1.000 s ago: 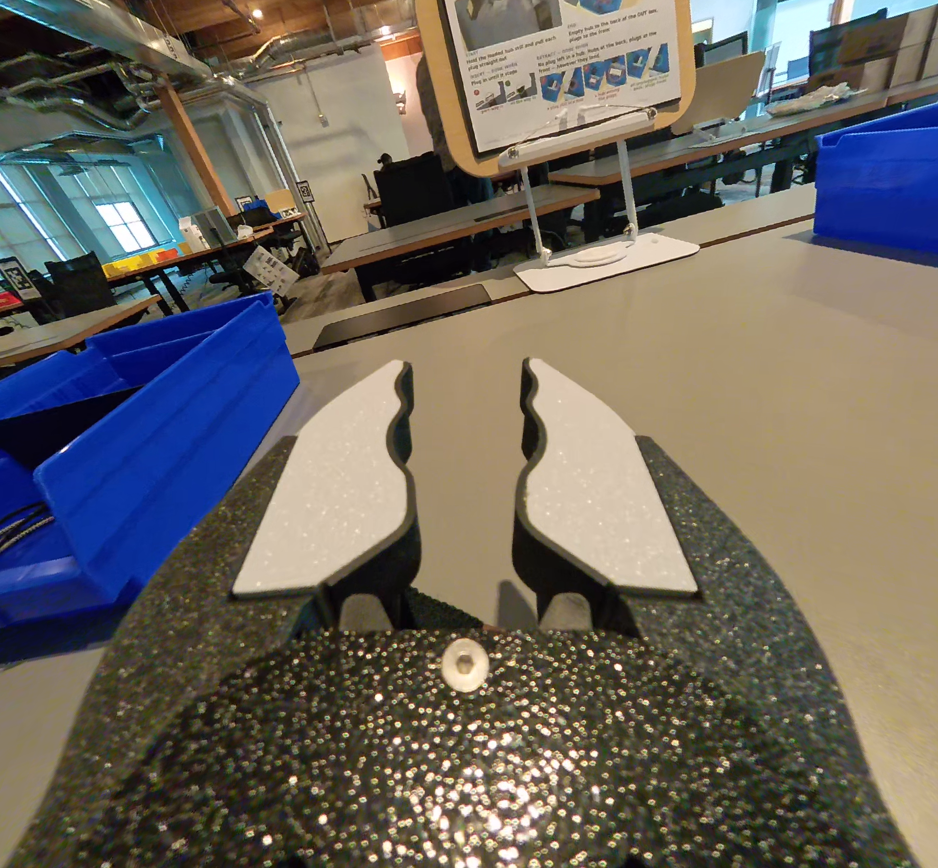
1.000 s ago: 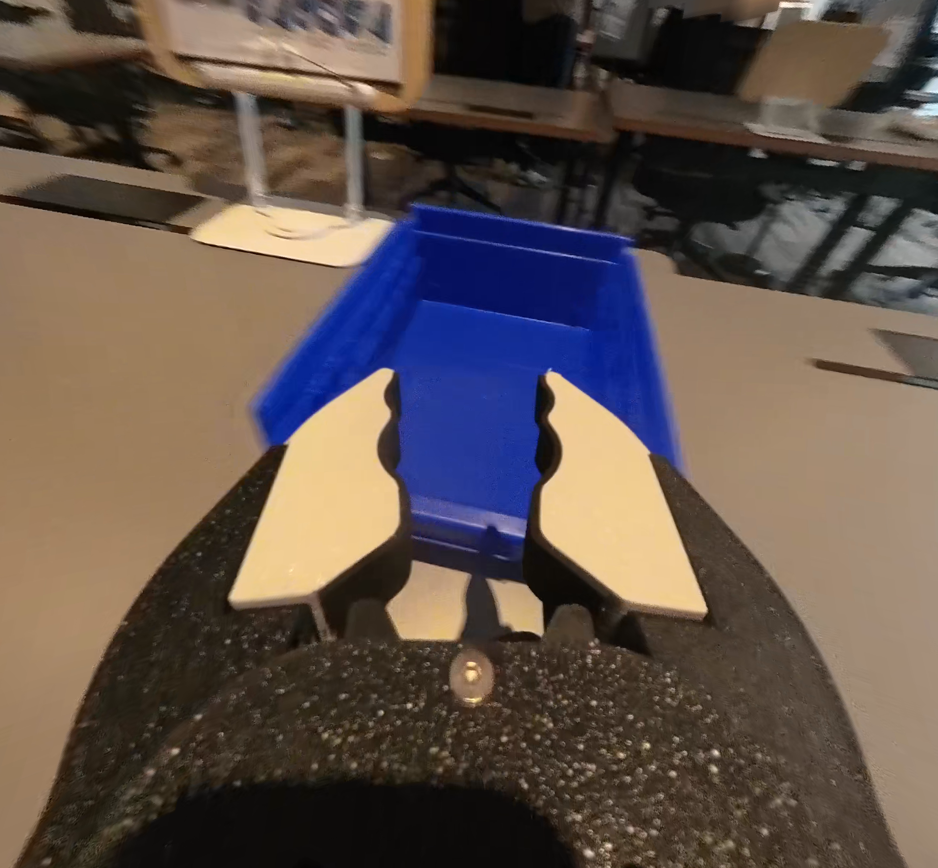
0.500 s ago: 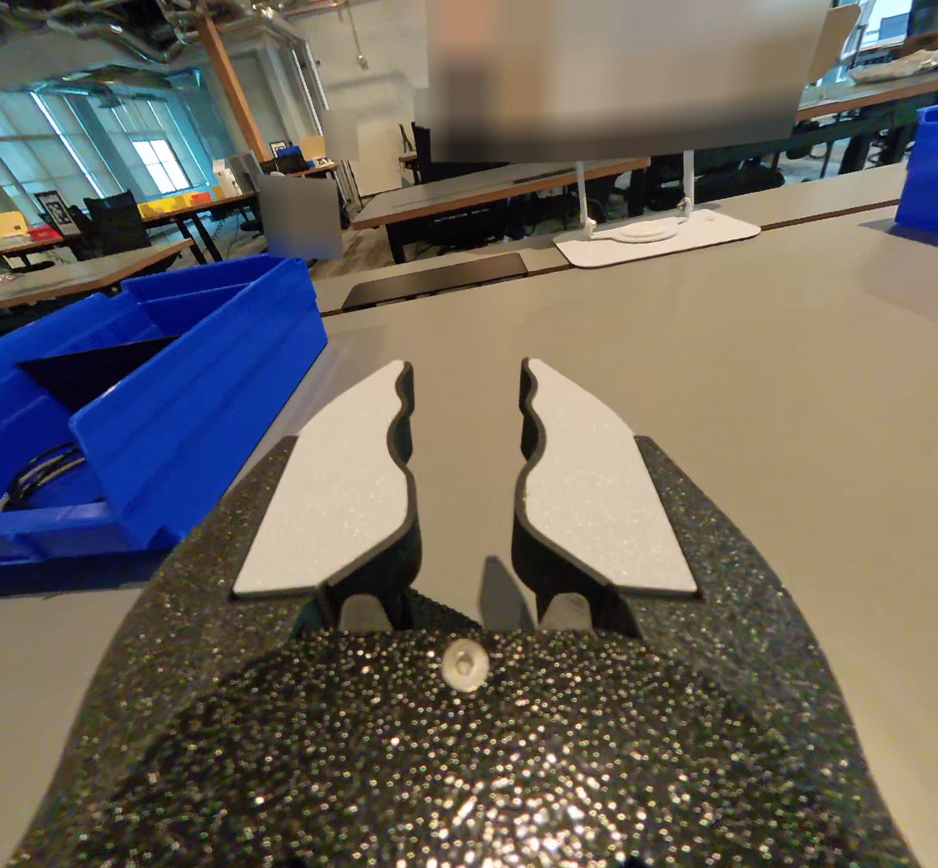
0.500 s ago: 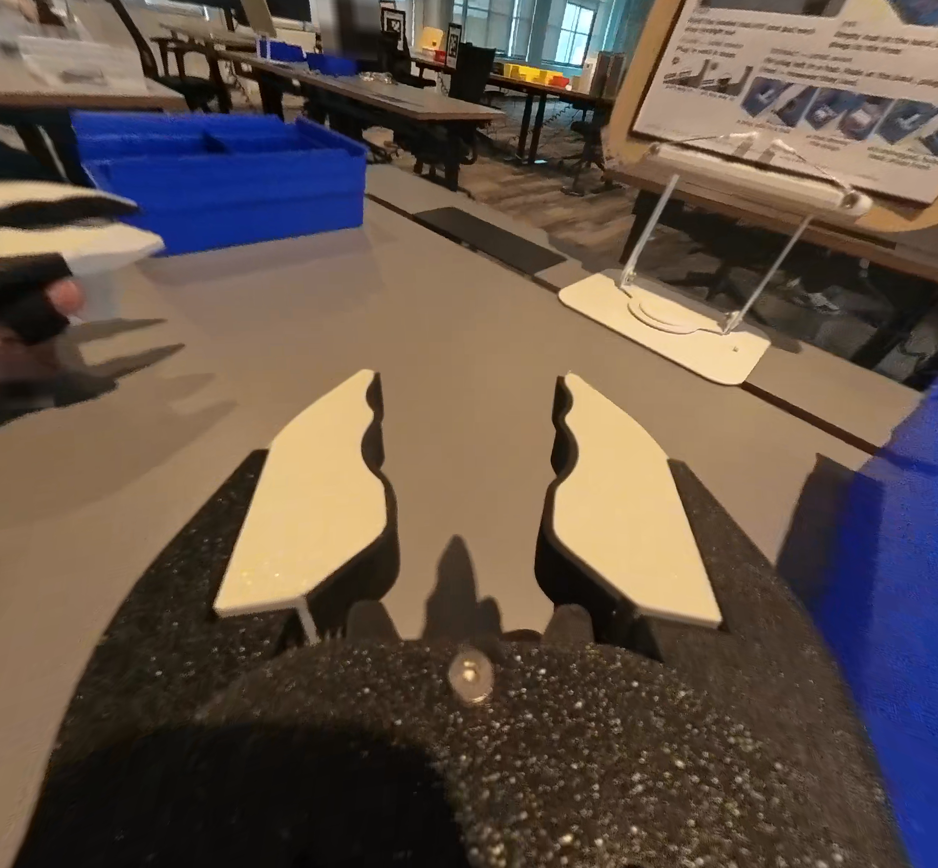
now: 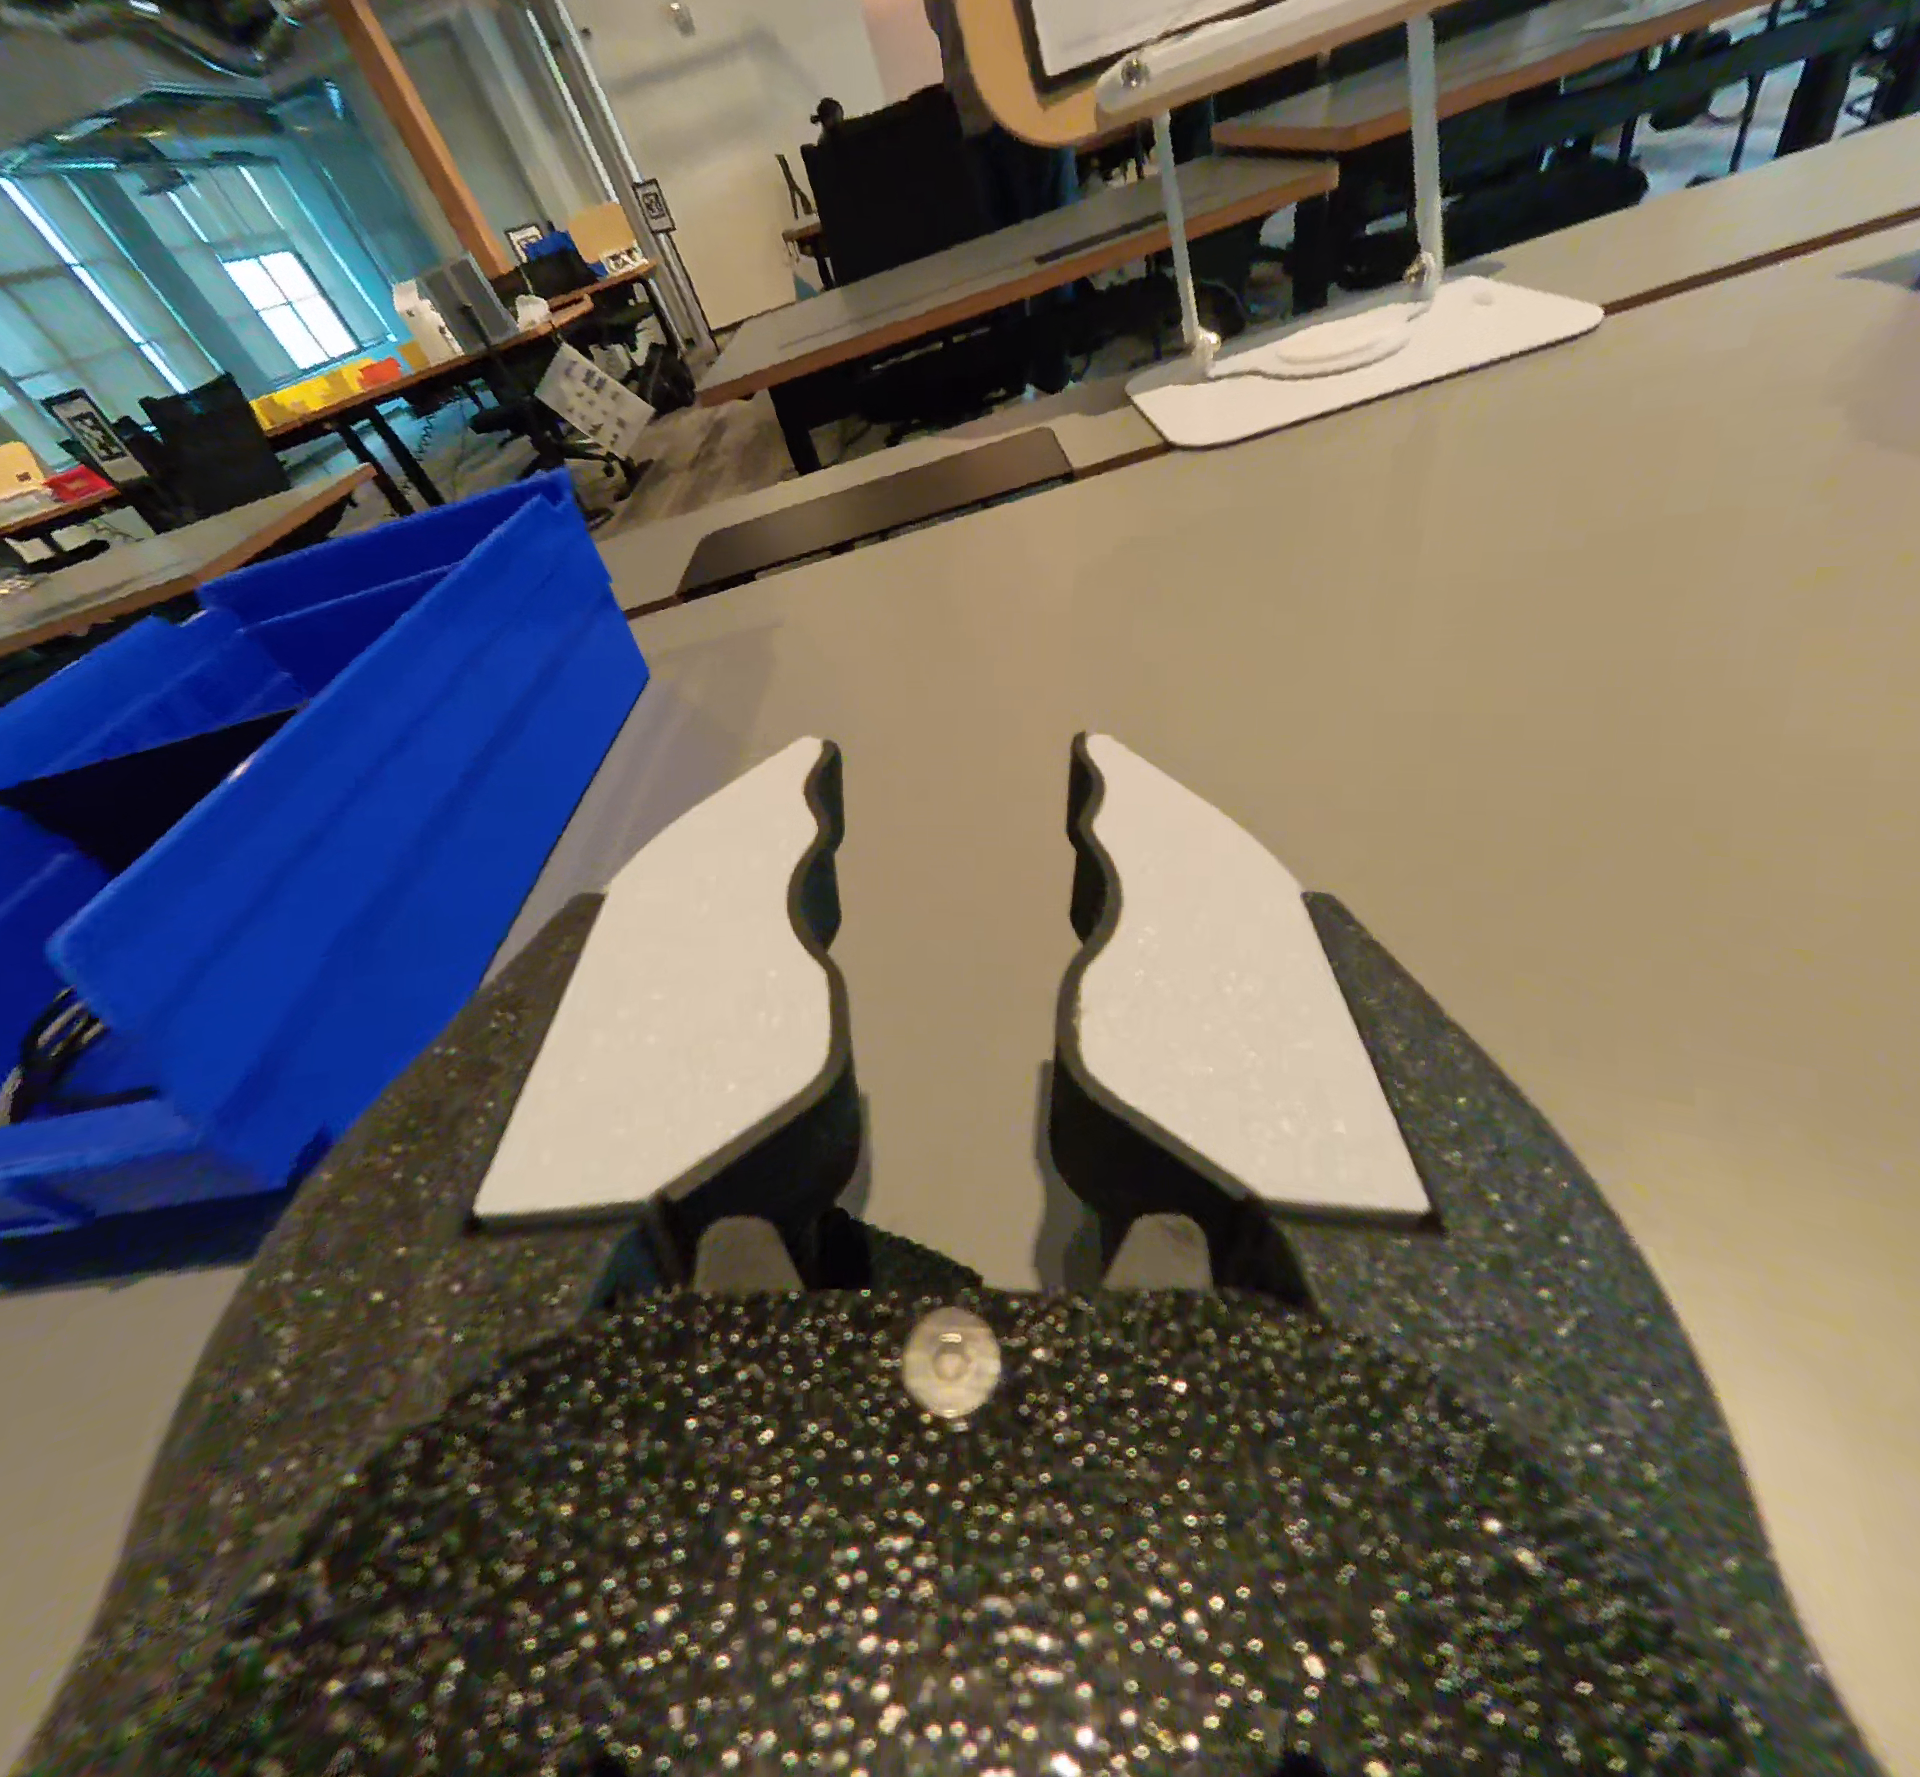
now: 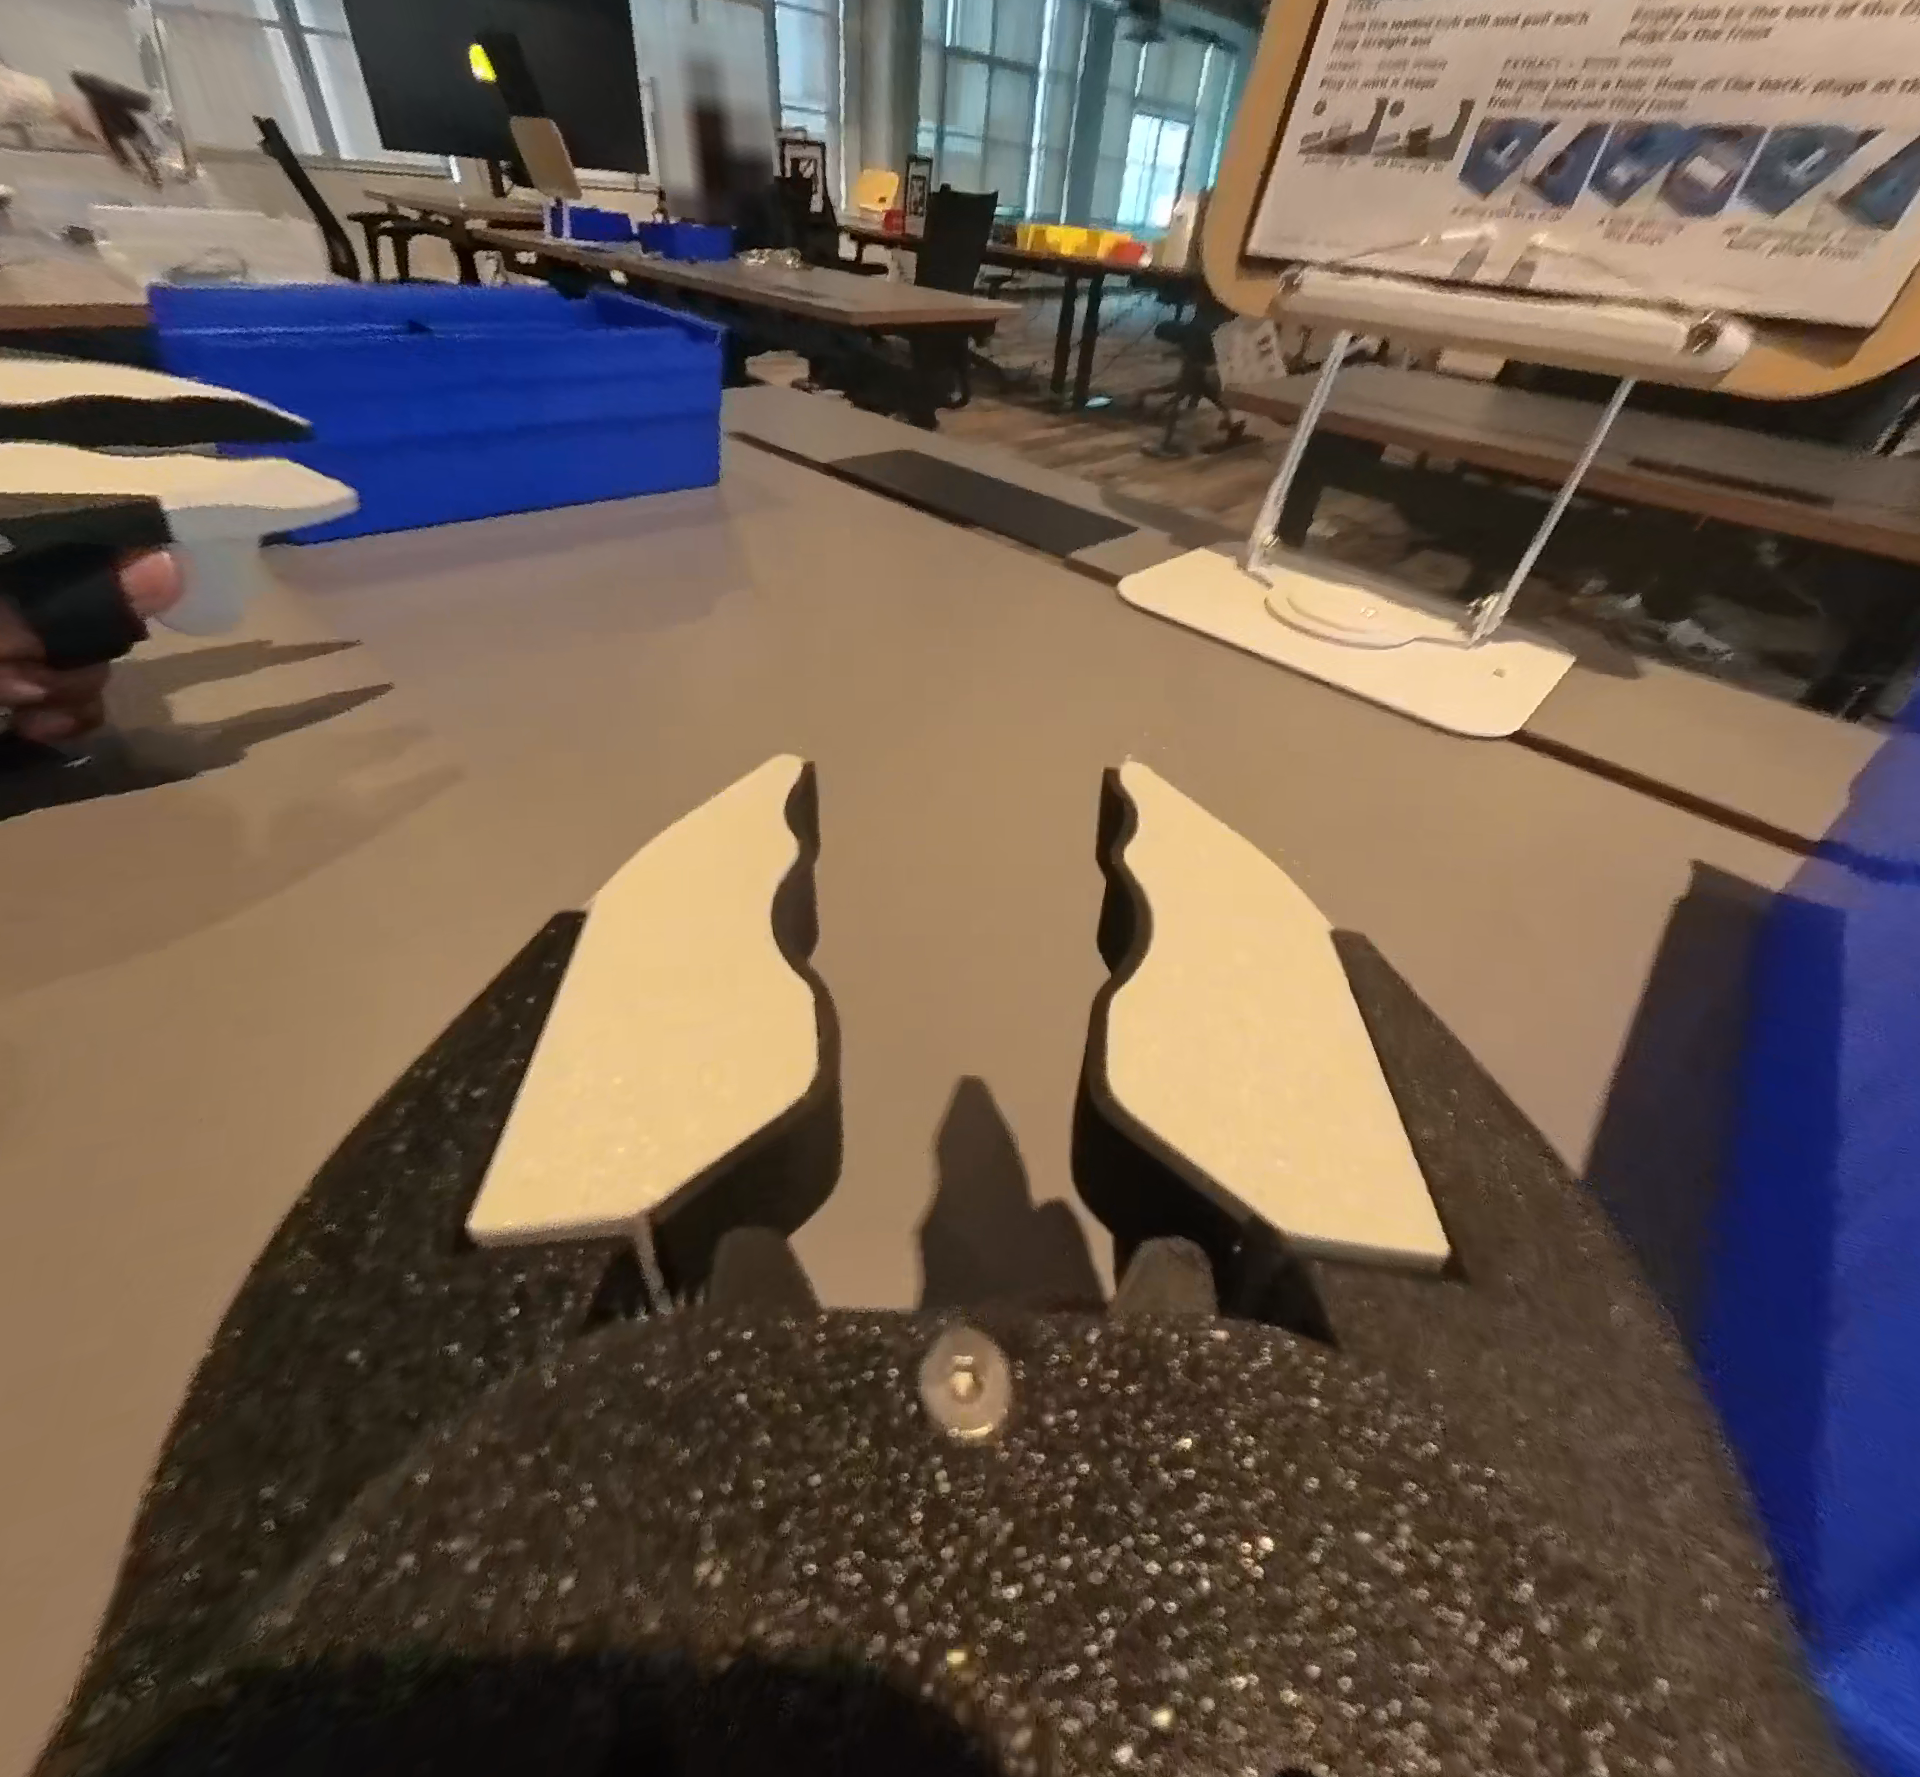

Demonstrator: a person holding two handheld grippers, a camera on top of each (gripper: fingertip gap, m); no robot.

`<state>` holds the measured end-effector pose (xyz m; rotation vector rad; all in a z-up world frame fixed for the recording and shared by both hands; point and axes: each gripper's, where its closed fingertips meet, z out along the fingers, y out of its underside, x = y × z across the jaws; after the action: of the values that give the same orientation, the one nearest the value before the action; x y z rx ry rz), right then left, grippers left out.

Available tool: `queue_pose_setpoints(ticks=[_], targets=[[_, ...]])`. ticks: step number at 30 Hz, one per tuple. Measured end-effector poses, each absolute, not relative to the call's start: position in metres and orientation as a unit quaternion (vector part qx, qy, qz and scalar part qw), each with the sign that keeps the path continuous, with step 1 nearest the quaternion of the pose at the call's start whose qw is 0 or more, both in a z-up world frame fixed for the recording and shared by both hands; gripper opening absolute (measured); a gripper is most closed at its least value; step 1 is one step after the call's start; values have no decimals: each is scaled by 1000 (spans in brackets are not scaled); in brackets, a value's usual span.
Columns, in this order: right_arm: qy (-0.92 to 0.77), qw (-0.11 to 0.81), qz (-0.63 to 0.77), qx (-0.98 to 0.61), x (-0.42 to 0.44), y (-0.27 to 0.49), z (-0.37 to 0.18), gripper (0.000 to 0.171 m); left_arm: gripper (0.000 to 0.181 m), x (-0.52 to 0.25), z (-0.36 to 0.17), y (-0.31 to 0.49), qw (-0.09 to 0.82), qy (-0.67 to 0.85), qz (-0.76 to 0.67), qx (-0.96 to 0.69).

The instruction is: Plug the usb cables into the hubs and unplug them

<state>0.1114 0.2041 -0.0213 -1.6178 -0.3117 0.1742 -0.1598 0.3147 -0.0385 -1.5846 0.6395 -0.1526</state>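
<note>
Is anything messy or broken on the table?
Nothing stands out. The grey table looks tidy, the blue bin sits flat with dark cables inside, and the instruction stand is upright. Both grippers, left and right, are open and hold nothing.

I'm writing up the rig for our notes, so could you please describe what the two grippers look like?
Both look alike. The left gripper has a black, glittery speckled body with a silver screw at its centre, and two flat pale grey fingers with wavy inner edges backed by black padding. The right gripper matches, though its fingers look cream in that view.
</note>
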Motion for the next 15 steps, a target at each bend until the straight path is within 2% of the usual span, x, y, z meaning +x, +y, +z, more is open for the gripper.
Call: queue_pose_setpoints(ticks=[6,15], targets=[[-149,641,113,-745,101,210,-37,52,43,-141,-34,303,621,291,-140,-715],[-169,634,116,-745,95,208,-39,50,45,-161,55,251,553,400,-145,-716]])
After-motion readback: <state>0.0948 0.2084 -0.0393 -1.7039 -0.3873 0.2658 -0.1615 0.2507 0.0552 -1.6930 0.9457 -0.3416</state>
